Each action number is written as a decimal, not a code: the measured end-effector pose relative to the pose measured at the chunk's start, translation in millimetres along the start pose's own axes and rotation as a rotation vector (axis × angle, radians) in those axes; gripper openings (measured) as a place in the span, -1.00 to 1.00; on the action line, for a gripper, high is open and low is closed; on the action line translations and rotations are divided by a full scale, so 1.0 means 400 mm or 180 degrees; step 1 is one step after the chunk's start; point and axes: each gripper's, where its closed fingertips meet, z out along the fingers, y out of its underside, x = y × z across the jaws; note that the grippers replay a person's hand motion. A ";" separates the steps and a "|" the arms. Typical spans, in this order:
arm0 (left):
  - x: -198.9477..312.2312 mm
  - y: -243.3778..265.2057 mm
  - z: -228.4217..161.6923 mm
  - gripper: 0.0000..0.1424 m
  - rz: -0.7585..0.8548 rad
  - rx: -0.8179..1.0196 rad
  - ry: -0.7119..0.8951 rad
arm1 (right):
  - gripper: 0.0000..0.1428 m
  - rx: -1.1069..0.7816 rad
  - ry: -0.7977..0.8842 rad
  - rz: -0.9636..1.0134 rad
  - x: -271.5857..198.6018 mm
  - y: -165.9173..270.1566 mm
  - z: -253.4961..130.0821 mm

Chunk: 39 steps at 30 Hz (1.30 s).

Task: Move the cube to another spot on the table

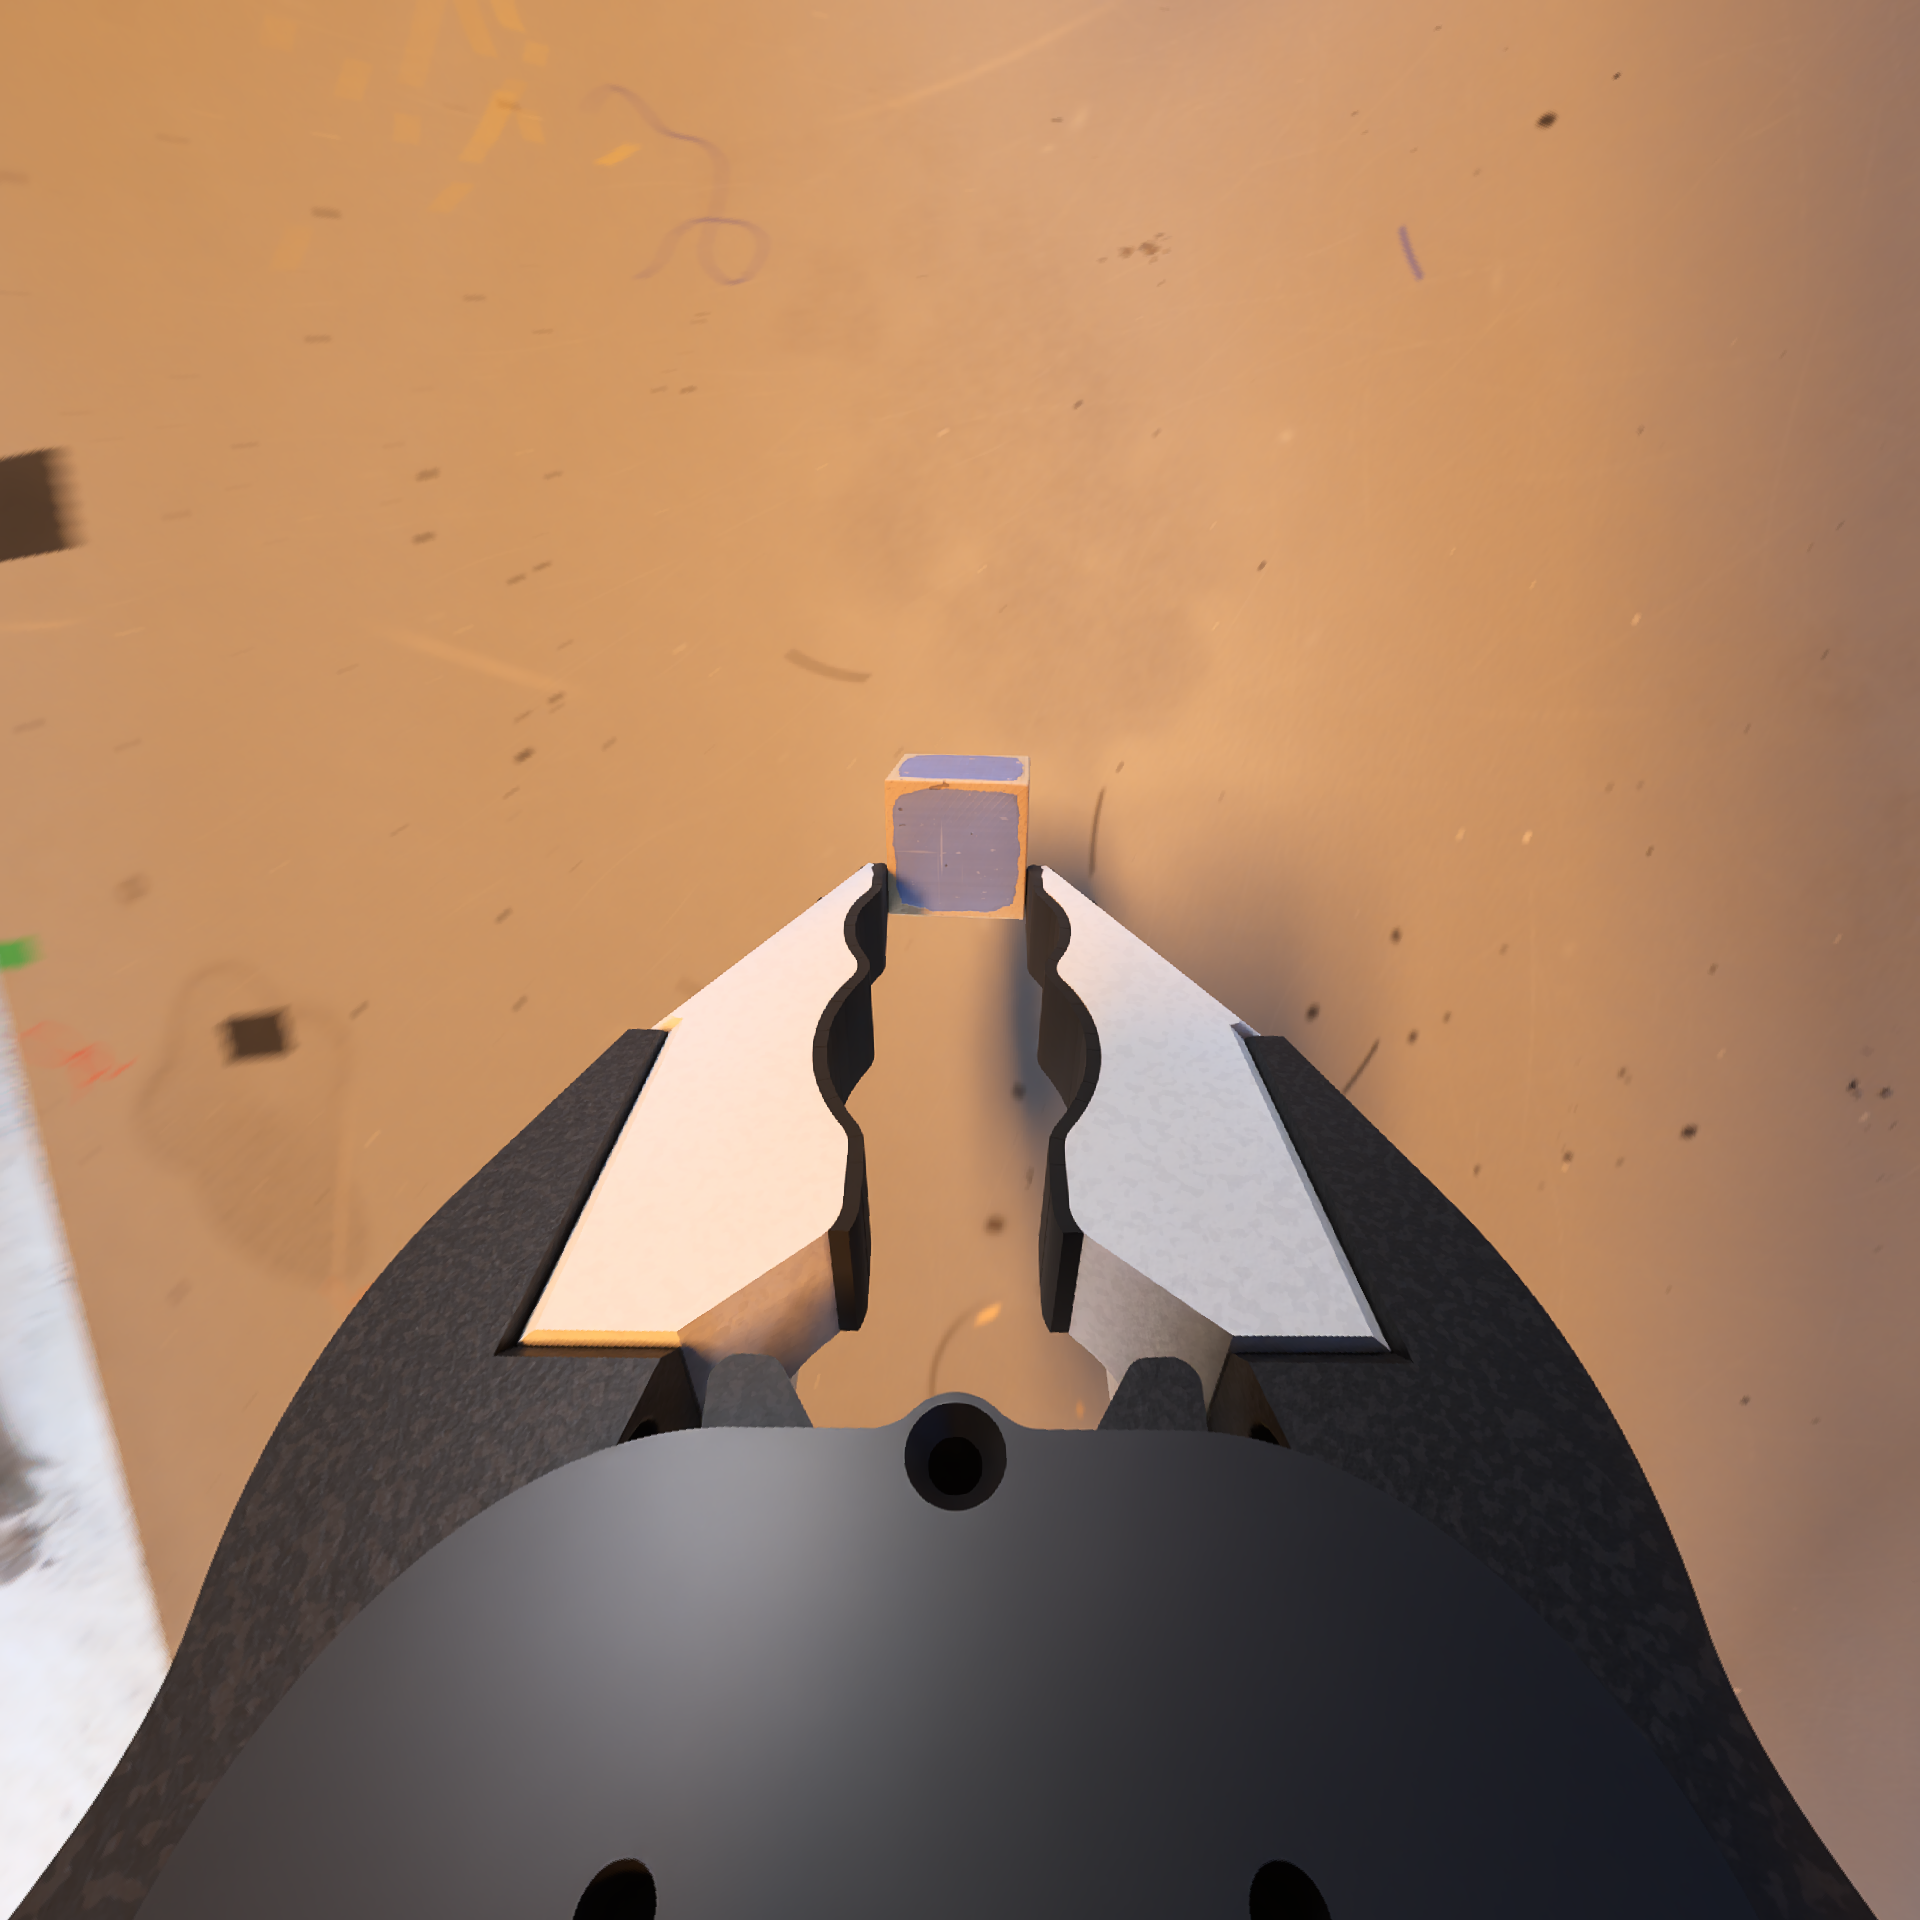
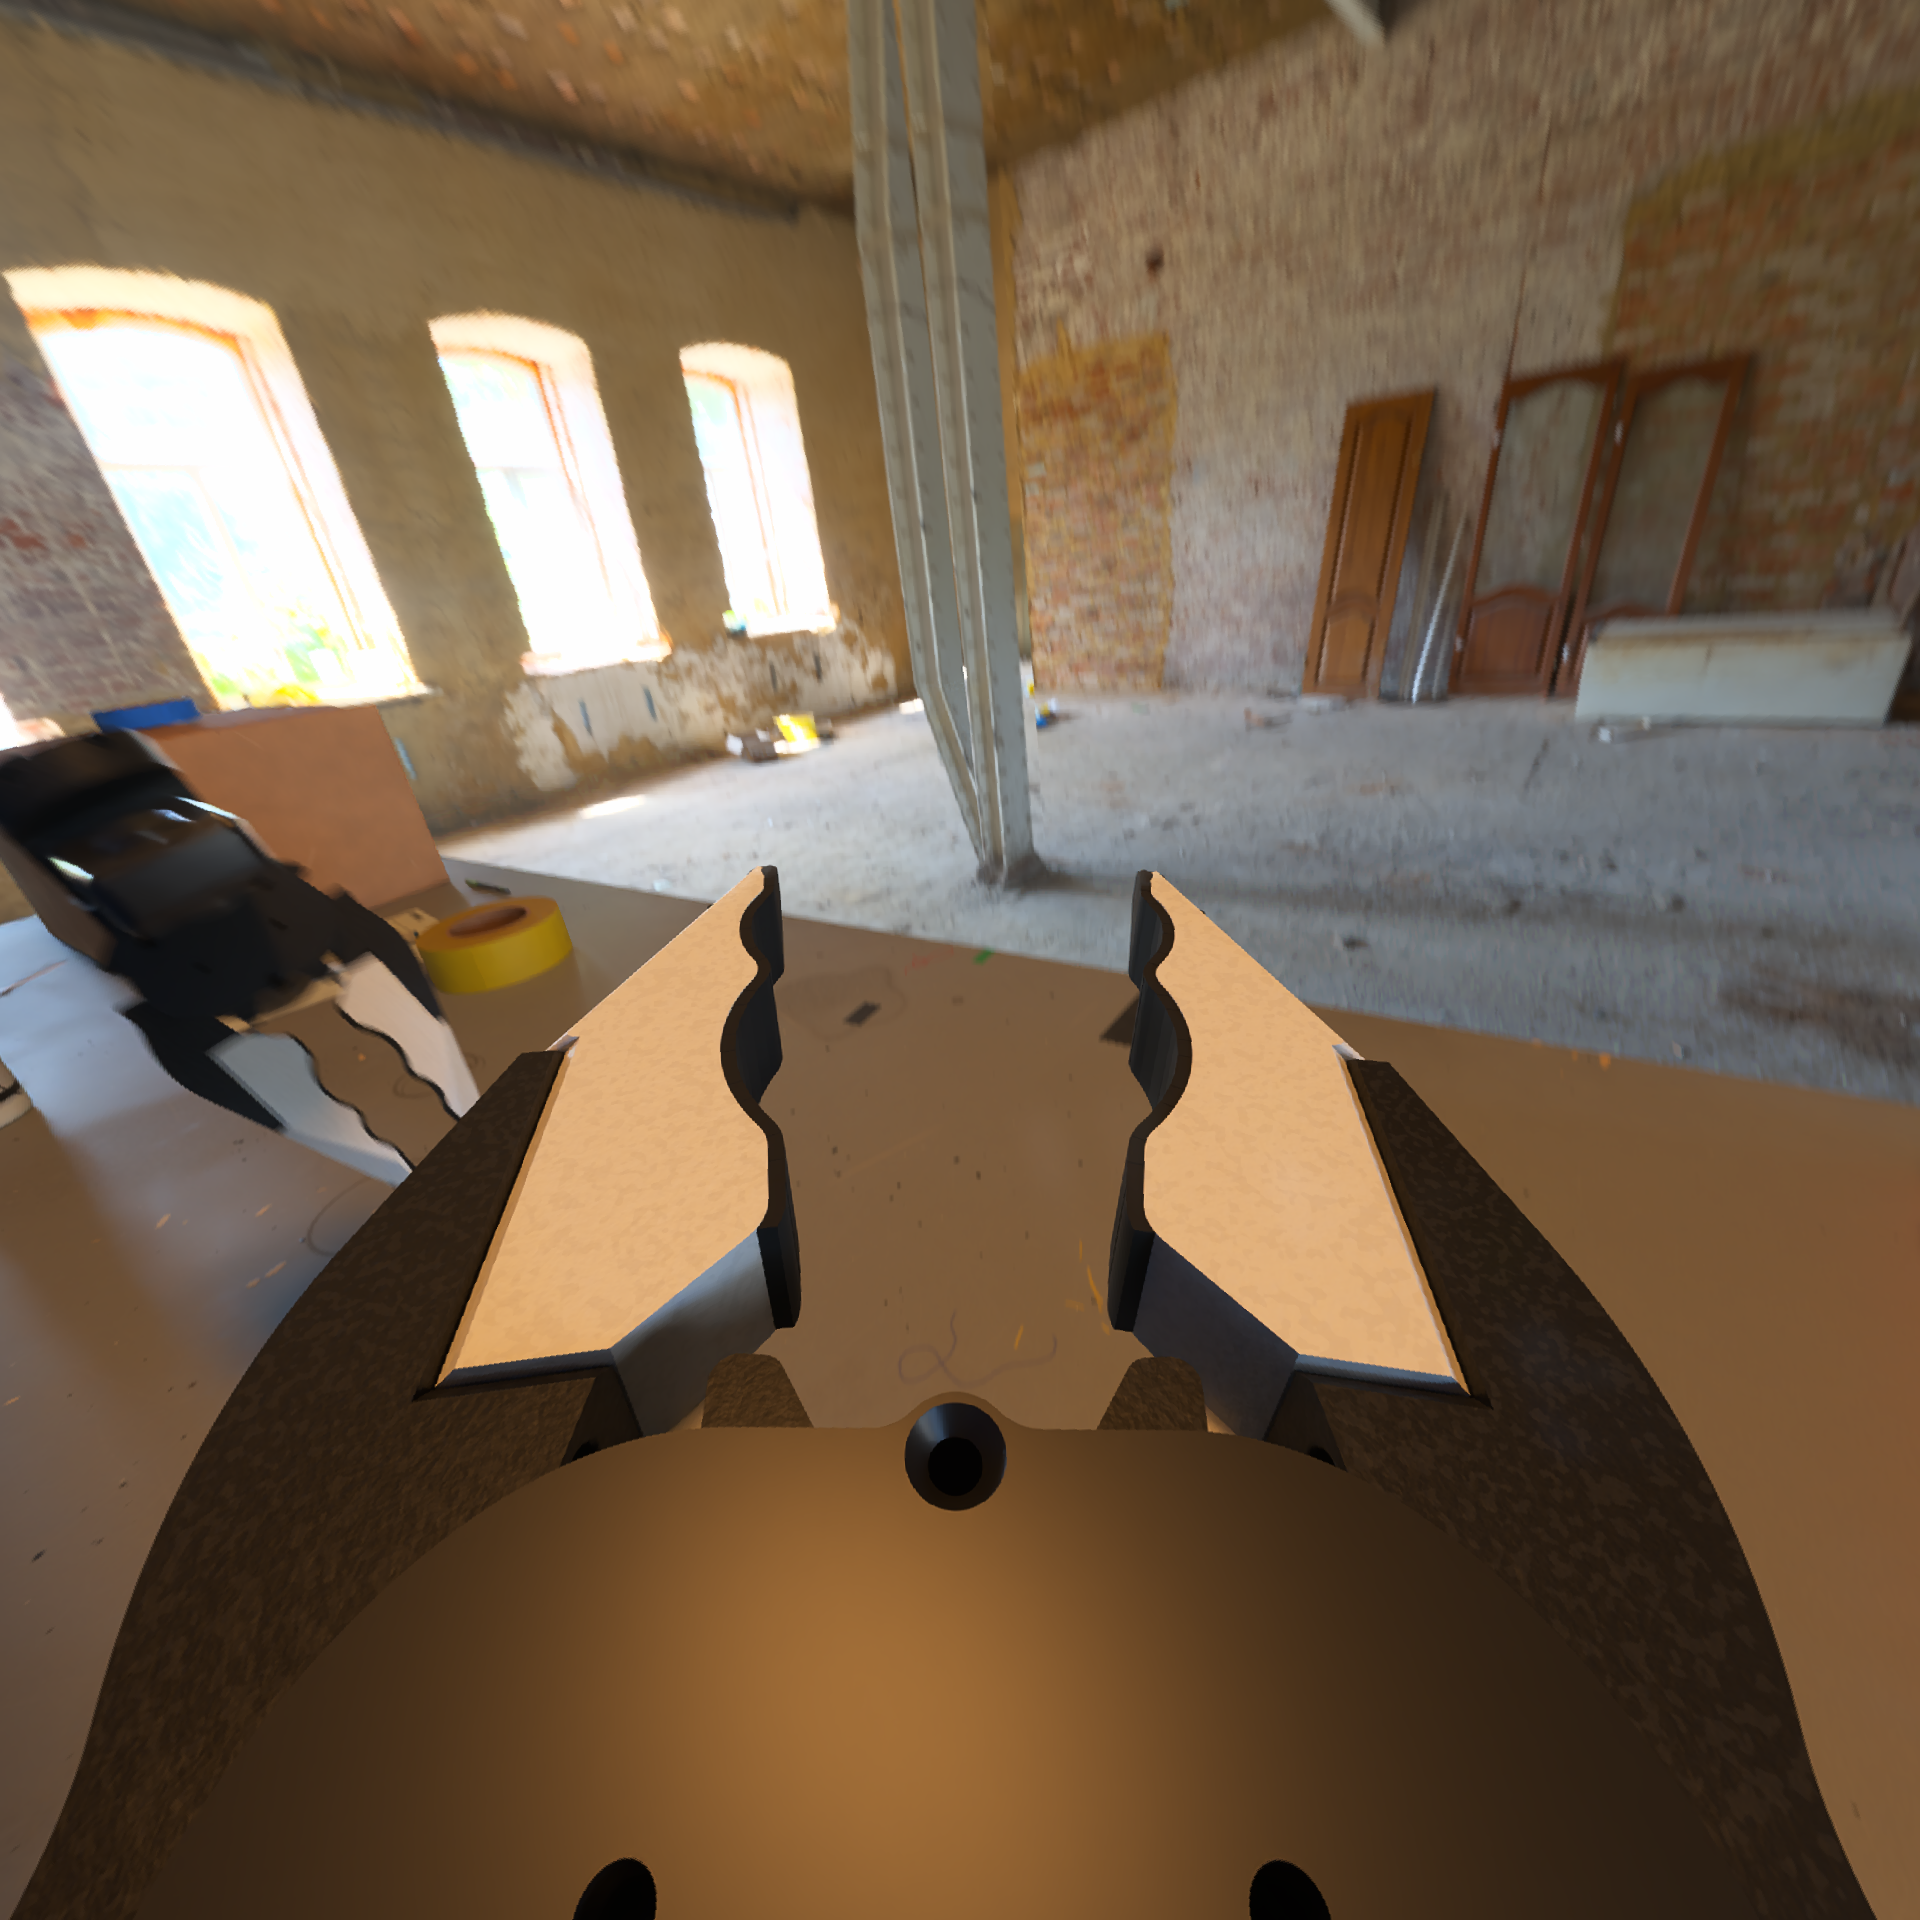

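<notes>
**Left gripper pinches cube at its tips; right gripper spread, holding nothing**

Left gripper [image 1: 957,891] points down & forward over the table [image 1: 1351,520], its 2 white fingers [image 1: 727,1122] drawn in narrow, dark inner pads touching both sides of the cube [image 1: 957,837]. Only the very tips grip it, at the cube's lower half; the rest of the gap btwn the fingers shows bare tabletop. Can't tell whether the cube sits on the surface or is just off it.

Cube: 1 only. Small, pale purple-blue faces w/ orange-tan edges framing each face; near face & top face visible, near face has faint scratches. Sits square to the fingers, not tilted.

Table is orange-brown, speckled w/ dark dots & faint scribble marks. 2 dark square marks [image 1: 255,1035] on the left side, 1 near, 1 farther at the pic edge.

Right gripper [image 2: 956,888] held more level, looking across the table toward the room; fingers [image 2: 623,1164] well apart, nothing btwn them. From the right wrist view the left gripper [image 2: 343,1070] shows at left, angled down at the table; cube not visible there. Just beyond it, 1 yellow tape roll [image 2: 497,940] lies flat on the table, & an orange-brown board [image 2: 301,790] stands behind. Far off: brick-walled room, 3 arched windows [image 2: 551,488], 1 pale column [image 2: 935,416], wooden doors [image 2: 1369,540] leaning on the right wall.
</notes>
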 end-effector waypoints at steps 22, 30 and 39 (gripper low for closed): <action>-0.002 -0.071 0.288 -0.63 -0.0220 -0.0705 0.0481 | -0.22 -0.0269 -0.0135 -0.0236 -0.015 0.021 -0.019; 0.002 -0.061 0.290 -0.64 -0.0205 -0.0767 0.0506 | -0.22 -0.0334 -0.0138 -0.0145 -0.002 0.039 -0.020; 0.005 -0.058 0.297 -0.63 -0.0260 -0.0770 0.0534 | -0.23 -0.0354 -0.0155 -0.0078 0.005 0.047 -0.019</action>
